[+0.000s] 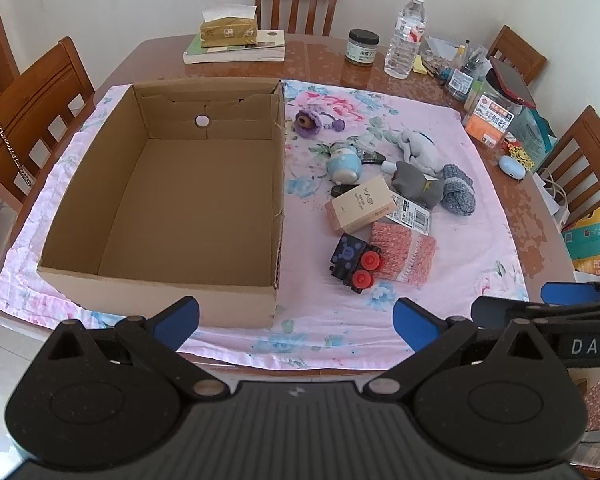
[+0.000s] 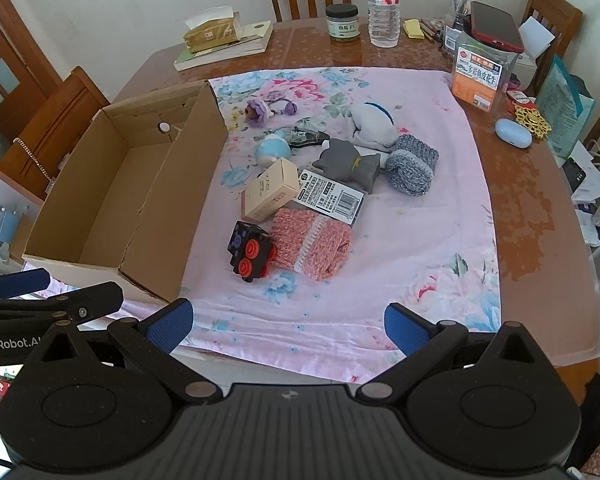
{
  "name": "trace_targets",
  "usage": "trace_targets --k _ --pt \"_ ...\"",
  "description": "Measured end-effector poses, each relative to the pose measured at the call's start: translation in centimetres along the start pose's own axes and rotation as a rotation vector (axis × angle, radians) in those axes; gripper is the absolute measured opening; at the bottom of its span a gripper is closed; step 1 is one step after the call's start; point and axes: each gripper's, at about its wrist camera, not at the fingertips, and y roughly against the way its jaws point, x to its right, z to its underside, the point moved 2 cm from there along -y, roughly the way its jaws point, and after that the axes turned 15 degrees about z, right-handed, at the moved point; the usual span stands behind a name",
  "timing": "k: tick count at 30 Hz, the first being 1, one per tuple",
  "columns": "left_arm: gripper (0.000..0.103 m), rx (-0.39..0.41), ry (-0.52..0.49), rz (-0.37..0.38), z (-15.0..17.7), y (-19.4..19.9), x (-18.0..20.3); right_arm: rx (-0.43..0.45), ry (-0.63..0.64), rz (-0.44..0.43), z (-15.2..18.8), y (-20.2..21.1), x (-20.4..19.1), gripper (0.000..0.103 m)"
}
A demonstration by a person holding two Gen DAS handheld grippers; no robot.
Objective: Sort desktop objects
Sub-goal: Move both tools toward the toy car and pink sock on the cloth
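Hovering above near table edge, both tilted down toward floral cloth (image 2: pixel 420 240); left gripper (image 1: pixel 295 322) jaws spread wide, nothing between blue pads (image 1: pixel 177 316); right gripper (image 2: pixel 285 324) likewise wide apart, empty, pads over cloth's near hem; each gripper visible at edge of other's view.

Cardboard box (image 1: pixel 159 280) on left part of cloth, open-topped, nothing inside, round hole in far wall; right wall just beside clutter.

Clutter right of box, on cloth: black toy train with red wheels (image 2: pixel 249 250) nearest, touching pink knitted piece (image 2: pixel 312 246); beige carton (image 2: pixel 269 194) behind train, overlapping barcode card (image 2: pixel 330 196); grey cat figure (image 2: pixel 348 162) on card's far end, beside grey-blue knitted roll (image 2: pixel 412 168); pale blue round toy (image 2: pixel 273 150) behind carton, dark flat item just past it, kind unclear; white-grey plush (image 2: pixel 372 126) further back; purple plush trinket (image 2: pixel 261 110) furthest, near box's far corner.

Off cloth, on wooden table (image 2: pixel 540 208): tissue box (image 1: pixel 227 30) on books; dark-lidded jar (image 2: pixel 342 22); water bottle (image 2: pixel 384 8); clear container (image 2: pixel 482 72) with red phone (image 2: pixel 496 26) on top; pale blue case (image 2: pixel 514 132) beside gold ornament.
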Motion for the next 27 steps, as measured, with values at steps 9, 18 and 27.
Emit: trace_targets --k 9,18,27 --pt "0.102 0.008 -0.016 -0.02 0.2 -0.4 0.8 0.017 0.022 -0.026 -0.2 -0.3 0.5 0.103" --pt "0.102 0.034 -0.001 -0.028 0.5 -0.8 1.9 0.018 0.038 -0.049 -0.5 -0.7 1.4 0.103" --pt "0.102 0.086 0.01 -0.047 1.3 -1.2 3.4 0.036 0.087 -0.08 -0.6 -0.9 2.6 0.103"
